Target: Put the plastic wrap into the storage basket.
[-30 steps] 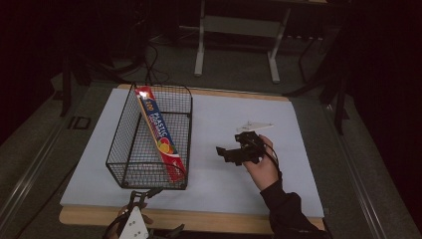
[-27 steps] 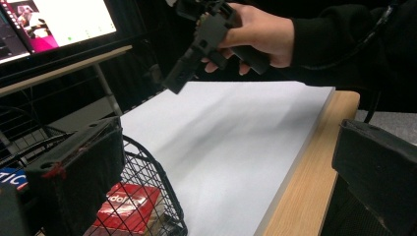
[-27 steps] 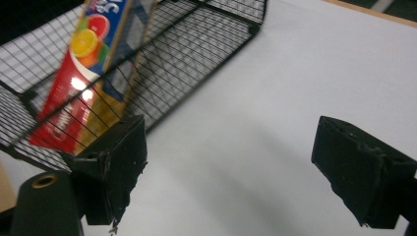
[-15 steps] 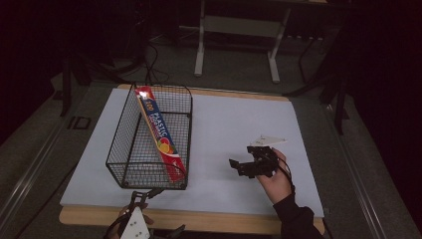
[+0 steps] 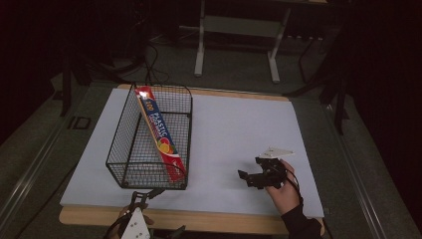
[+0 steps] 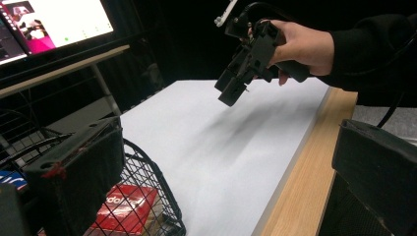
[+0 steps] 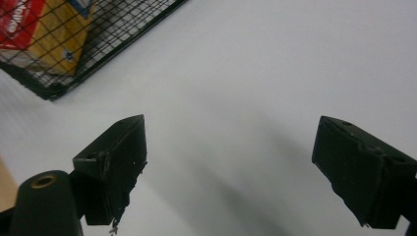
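A red plastic-wrap box (image 5: 160, 134) leans inside the black wire basket (image 5: 130, 175); right of it, the right hand-held gripper (image 5: 250, 178) hovers wide-jawed and empty, apparently between steps.

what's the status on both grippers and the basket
Right gripper open, empty, over bare white table. Left gripper open at near edge. Plastic-wrap box leaning inside wire basket. Nothing in between.

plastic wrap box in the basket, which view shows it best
The high view: the plastic wrap box shows full length, leaning inside the wire basket. The left gripper view catches a red end through the mesh; the right gripper view catches a corner.
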The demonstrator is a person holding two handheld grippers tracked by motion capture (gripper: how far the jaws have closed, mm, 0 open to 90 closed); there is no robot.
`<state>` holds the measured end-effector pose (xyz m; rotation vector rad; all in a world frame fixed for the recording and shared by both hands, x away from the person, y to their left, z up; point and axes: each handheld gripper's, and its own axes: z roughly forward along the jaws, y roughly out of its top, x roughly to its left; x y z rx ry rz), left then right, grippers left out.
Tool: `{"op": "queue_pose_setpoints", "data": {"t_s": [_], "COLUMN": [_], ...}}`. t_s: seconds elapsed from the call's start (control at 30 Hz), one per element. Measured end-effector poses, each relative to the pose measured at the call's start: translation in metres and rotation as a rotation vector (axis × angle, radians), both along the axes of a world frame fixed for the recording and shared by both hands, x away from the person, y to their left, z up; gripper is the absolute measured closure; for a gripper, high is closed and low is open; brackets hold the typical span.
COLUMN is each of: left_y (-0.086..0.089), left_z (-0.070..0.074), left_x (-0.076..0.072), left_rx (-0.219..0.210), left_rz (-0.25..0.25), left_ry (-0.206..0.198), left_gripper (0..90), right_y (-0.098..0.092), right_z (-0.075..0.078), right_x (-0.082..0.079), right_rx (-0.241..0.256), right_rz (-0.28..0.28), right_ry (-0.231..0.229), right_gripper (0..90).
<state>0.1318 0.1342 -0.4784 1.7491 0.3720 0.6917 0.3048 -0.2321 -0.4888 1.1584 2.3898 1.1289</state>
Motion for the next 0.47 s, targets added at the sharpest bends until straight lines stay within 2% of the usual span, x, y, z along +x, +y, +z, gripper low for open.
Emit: {"op": "queue_pose_setpoints", "data": {"t_s": [0.17,0.3,0.47], "left_y": [0.0008,0.0012,0.0013], "left_z": [-0.0001,0.0,0.0002], "left_x": [0.0004,0.0002,0.0001], "left_rx": [0.004,0.002,0.001], "left_rz": [-0.003,-0.003,-0.003], "left_ry": [0.001,0.0,-0.001], "left_gripper": [0.1,0.1,0.1], "right_y": [-0.0013,-0.0014,0.0008], "right_z": [-0.0006,-0.0032,-0.0068], "right_x": [0.0008,0.002,0.003], "right_rx": [0.006,0.032,0.027], "right_rz": [-0.006,-0.003,0.006], "right_ry": [-0.032,-0.024,-0.014], "right_gripper": [13.2,13.2,13.3]}}
